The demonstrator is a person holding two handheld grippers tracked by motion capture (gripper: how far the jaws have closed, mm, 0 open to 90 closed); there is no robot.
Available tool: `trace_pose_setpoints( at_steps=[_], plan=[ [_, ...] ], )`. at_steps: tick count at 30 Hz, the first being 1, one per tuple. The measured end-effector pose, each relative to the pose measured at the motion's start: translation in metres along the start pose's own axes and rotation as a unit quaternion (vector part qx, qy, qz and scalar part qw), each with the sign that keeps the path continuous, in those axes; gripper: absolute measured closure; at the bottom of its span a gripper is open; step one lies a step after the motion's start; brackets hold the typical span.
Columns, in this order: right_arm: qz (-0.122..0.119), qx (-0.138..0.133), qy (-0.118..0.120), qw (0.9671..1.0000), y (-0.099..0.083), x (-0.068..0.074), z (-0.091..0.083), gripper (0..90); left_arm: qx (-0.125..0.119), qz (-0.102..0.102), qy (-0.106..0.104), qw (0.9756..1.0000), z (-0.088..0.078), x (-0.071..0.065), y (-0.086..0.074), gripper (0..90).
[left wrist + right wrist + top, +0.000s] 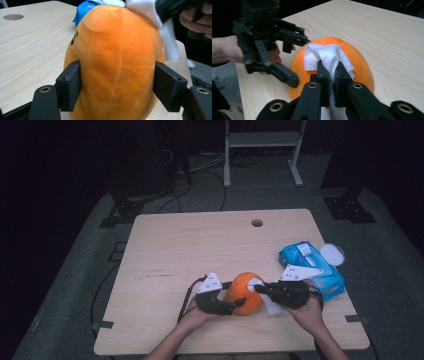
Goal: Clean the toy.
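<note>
So the orange plush (244, 293) sits near the front edge of the table (165, 250), just left of the blue wipes pack (312, 268); the left gripper (116, 85) has its jaws partly open around the plush's sides, pads pressed into the fabric, so it's clamped and steadied; the right gripper (330, 72) has its jaws pinched nearly together on a white wipe (325, 58) that's draped over the top of the plush.

Looks like a wipe-down is the step in hand; my take on doing it well: keep the left grip firm but not crushing, since the plush is soft and will squirm out if squeezed hard; drag the wipe in short strokes along the seams, flat against the fabric instead of bunched at the tip; don't let the right jaws bump the left ones, they're close.

Labels: the pack has some red and white print, too small to read; a dark mark on the plush's side, can't make it out either.
</note>
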State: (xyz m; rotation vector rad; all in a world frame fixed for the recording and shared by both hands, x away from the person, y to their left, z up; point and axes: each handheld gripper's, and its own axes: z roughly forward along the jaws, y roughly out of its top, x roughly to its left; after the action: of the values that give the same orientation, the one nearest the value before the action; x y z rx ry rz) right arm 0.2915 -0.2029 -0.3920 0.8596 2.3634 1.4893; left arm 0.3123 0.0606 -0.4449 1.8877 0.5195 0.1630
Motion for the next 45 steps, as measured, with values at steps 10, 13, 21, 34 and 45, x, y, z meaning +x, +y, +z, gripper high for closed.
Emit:
trace_pose_setpoints(
  at_steps=[10, 13, 21, 34, 45],
  plan=[
    [-0.044, 0.01, 0.02, 0.9988, 0.011, 0.021, 0.007, 84.7, 0.009, 0.062, 0.005, 0.998, 0.007, -0.019, -0.001, 28.9],
    [-0.03, 0.005, 0.007, 0.9995, 0.008, 0.009, 0.0, 84.7, 0.005, 0.062, 0.002, 0.9981, 0.008, -0.018, -0.001, 27.4],
    [-0.055, 0.022, 0.021, 0.9981, 0.01, 0.031, 0.013, 84.8, 0.013, 0.091, 0.005, 0.9957, 0.014, -0.029, 0.0, 28.4],
    [0.008, -0.001, -0.034, 0.9994, 0.003, -0.015, -0.006, 84.8, 0.015, 0.112, -0.008, 0.9935, 0.014, -0.032, 0.0, 29.6],
    [0.041, -0.001, -0.025, 0.9988, -0.007, -0.025, -0.013, 84.9, -0.004, 0.042, -0.004, 0.9991, 0.008, -0.011, -0.003, 29.9]
  ],
)
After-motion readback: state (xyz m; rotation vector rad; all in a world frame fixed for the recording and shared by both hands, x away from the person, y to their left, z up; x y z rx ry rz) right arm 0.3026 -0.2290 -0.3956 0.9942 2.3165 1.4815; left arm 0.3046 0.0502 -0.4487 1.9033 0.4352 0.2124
